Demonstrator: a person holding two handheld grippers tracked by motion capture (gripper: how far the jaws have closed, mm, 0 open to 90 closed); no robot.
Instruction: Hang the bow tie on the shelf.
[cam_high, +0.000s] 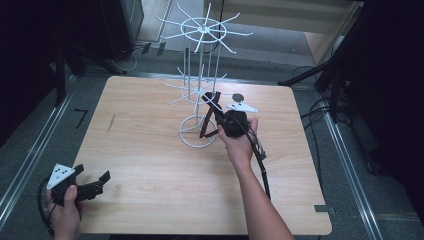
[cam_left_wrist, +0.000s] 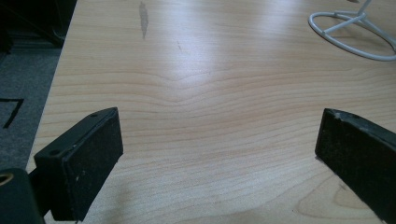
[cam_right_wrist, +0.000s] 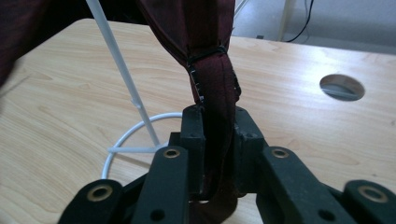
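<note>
We note a light wood table (cam_high: 150, 165) on grey floor (cam_high: 30, 150). Right gripper (cam_right_wrist: 215, 121) pinches a maroon strap (cam_right_wrist: 212, 88) beside the white wire rack (cam_high: 200, 75); left gripper (cam_high: 92, 181) is spread.

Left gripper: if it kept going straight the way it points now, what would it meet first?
Probably nothing soon. The left gripper is open over bare table, and its own view looks across plain wood. The white wire rack's base ring lies far off to one side of that line, though depth is hard to judge.

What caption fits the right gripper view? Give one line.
Right tool shut on a dark red strap beside the white wire rack on the wooden table.
</note>
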